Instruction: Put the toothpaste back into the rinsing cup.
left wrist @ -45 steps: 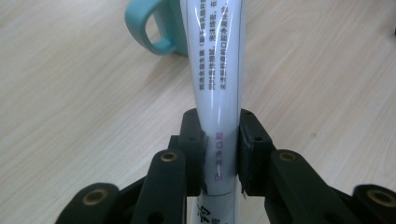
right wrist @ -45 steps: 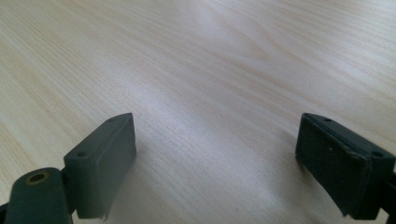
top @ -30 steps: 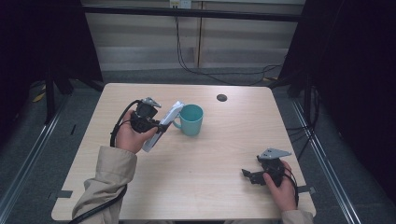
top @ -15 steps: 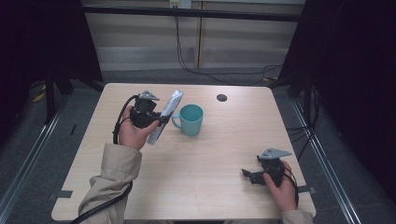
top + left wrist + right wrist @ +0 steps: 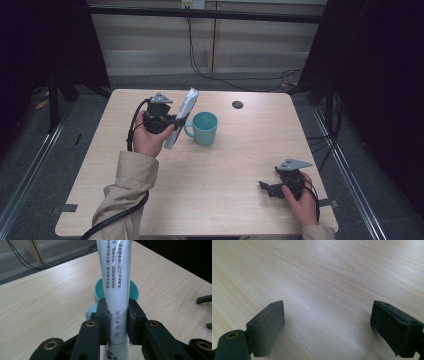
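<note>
A white tube [image 5: 181, 117] with printed text is clamped near its lower part by my left gripper [image 5: 176, 120], which is shut on it. The tube [image 5: 117, 285] stands nearly upright, raised above the table just left of a teal mug [image 5: 204, 128]. In the left gripper view the mug [image 5: 98, 291] sits right behind the tube, its handle toward me. My right gripper [image 5: 266, 187] rests low at the table's front right, open, with bare wood between its pads [image 5: 268, 325].
The light wooden table [image 5: 225, 165] has a small dark round hole [image 5: 237, 104] at the back right of the mug. Black cables trail on the floor behind the table. Dark frame posts stand at both sides.
My left hand has lifted the tube and swung it from a slant to nearly upright beside the mug. The right gripper has stayed put.
</note>
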The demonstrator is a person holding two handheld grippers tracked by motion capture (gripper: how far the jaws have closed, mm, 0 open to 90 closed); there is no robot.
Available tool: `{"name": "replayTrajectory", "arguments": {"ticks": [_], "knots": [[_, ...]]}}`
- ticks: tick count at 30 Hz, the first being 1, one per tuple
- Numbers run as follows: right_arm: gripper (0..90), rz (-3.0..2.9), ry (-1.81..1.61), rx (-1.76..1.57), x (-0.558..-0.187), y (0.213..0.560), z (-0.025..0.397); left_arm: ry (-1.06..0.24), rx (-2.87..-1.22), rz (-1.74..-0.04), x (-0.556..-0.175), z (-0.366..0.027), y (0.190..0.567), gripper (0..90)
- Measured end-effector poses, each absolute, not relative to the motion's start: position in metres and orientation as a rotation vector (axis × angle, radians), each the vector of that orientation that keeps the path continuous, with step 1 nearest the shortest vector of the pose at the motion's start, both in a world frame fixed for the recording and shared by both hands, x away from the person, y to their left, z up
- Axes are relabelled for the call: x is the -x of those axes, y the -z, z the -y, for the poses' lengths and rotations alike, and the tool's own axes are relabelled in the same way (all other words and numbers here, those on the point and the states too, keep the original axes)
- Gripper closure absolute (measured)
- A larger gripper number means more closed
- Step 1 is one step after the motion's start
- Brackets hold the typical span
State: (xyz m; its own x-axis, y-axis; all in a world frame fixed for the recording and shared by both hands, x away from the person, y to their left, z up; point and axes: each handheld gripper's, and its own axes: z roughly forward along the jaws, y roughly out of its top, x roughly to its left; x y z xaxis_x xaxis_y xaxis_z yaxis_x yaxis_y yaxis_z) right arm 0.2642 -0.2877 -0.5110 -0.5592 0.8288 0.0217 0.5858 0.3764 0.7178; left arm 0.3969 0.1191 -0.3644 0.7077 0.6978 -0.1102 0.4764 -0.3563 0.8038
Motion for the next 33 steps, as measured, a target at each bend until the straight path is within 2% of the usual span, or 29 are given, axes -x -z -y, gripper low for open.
{"name": "replayTrajectory", "arguments": {"ticks": [33], "knots": [[11.6, -2.299, -0.989, -1.236, -0.264, 0.511, 0.288, -0.387, -1.892, -0.855, -0.412, -0.084, 0.360, 74.7]]}}
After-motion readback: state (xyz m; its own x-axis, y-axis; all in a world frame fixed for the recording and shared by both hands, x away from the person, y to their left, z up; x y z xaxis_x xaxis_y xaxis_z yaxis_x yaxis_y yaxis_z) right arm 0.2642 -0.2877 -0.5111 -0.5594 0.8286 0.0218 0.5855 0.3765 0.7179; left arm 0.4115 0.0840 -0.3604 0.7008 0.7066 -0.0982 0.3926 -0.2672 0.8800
